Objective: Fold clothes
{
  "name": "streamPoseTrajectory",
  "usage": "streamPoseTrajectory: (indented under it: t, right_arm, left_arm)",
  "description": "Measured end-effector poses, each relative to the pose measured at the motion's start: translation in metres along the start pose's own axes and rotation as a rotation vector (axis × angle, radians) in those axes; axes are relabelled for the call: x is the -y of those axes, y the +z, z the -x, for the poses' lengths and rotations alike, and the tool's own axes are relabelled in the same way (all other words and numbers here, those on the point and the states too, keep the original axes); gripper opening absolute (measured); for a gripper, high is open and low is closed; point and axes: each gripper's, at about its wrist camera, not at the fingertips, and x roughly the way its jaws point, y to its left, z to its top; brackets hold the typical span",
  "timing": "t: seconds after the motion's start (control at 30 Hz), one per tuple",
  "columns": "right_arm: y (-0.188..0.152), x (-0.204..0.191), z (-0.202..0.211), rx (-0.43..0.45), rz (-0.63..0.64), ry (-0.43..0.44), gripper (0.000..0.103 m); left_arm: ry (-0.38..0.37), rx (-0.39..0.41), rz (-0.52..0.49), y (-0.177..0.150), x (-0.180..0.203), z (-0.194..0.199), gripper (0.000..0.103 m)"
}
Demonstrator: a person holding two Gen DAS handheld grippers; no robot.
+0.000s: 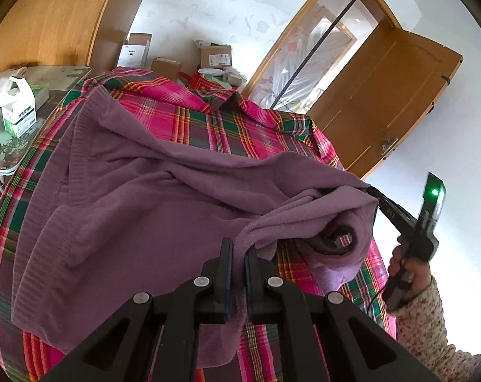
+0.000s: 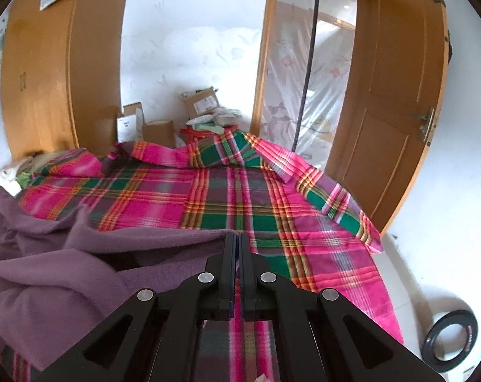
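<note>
A purple knit sweater (image 1: 129,197) lies spread over a pink and green plaid cloth (image 1: 234,133) that covers the work surface. My left gripper (image 1: 238,248) is shut on a fold of the sweater at its near edge, and the fabric rises into the jaws. To the right, a hand in a floral sleeve (image 1: 421,312) holds my right gripper (image 1: 390,207), whose tips are buried in a lifted part of the sweater. In the right wrist view, the right gripper (image 2: 237,237) is shut on the sweater's (image 2: 81,254) edge, above the plaid cloth (image 2: 272,197).
A small side table (image 1: 65,73) with white and green boxes (image 1: 19,111) stands at the left. Cardboard boxes (image 1: 215,55) are stacked at the far wall. An open wooden door (image 1: 383,102) is on the right. A black ring (image 2: 450,334) lies on the white floor.
</note>
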Motion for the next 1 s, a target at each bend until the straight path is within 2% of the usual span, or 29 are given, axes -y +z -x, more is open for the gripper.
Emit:
streamPoseTrajectory:
  t: [0.23,0.3,0.5,0.6,0.67,0.73,0.87,1.0]
  right_arm:
    - [-0.004,0.004,-0.040,-0.067,-0.010,-0.015,0.002]
    - [-0.006,0.005,-0.046,-0.089,-0.024,0.012,0.002]
    - [-0.017,0.024,-0.039,-0.127,-0.148,0.194,0.005]
    - [-0.027,0.044,-0.030,-0.147,-0.276,0.346,0.011]
    - [-0.040,0.058,-0.024,-0.158,-0.383,0.436,0.028]
    - [-0.056,0.067,-0.024,-0.193,-0.481,0.534,0.034]
    - [-0.071,0.060,-0.033,-0.272,-0.510,0.582,0.035]
    - [-0.077,0.046,-0.044,-0.304,-0.593,0.735,0.035]
  left_arm:
    - [0.011,-0.005,0.016,-0.002,-0.007,0.000,0.007]
    - [0.018,-0.014,0.021,-0.002,-0.008,-0.003,0.007]
    - [0.024,-0.028,0.015,-0.004,-0.006,-0.005,0.007]
    - [0.022,-0.026,0.019,-0.005,-0.006,-0.003,0.007]
    - [0.022,-0.022,0.020,-0.006,-0.006,-0.002,0.007]
    - [0.022,-0.028,0.023,-0.007,-0.006,-0.002,0.007]
    - [0.024,-0.035,0.013,-0.008,-0.002,-0.003,0.007]
    - [0.030,-0.040,0.015,-0.010,-0.001,-0.002,0.007]
